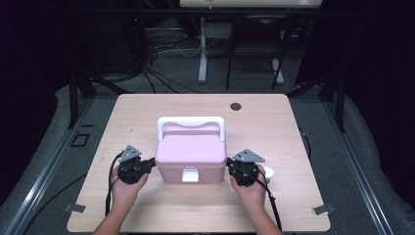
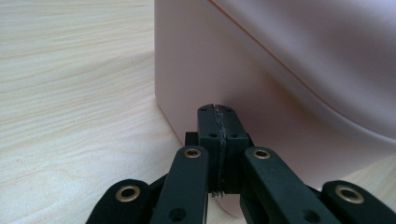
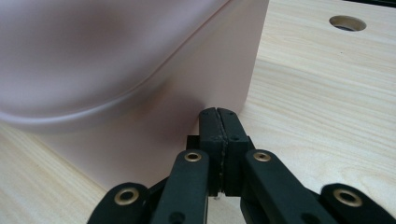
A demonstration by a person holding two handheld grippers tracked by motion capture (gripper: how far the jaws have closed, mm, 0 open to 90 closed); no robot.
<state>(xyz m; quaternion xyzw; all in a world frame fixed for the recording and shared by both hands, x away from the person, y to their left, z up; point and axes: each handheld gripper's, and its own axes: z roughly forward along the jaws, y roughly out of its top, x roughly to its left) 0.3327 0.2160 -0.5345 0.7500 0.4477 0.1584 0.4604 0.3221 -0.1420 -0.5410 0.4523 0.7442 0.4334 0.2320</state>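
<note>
Pink box [image 1: 191, 159] sits mid-worktop [image 1: 147, 107], white handle [image 1: 191, 121] folded toward the far side, white latch [image 1: 190, 175] on its near face. Left gripper [image 1: 149, 165] at the box's left wall, right gripper [image 1: 228, 164] at its right wall; both sets of fingers pressed together, pinching nothing, tips at or just off the walls. Looks like bracing the box from both sides, judged the step in hand. Next move likely needs even inward push. Open room all around the box; small white object [image 1: 268, 172] just right of right gripper.
</note>
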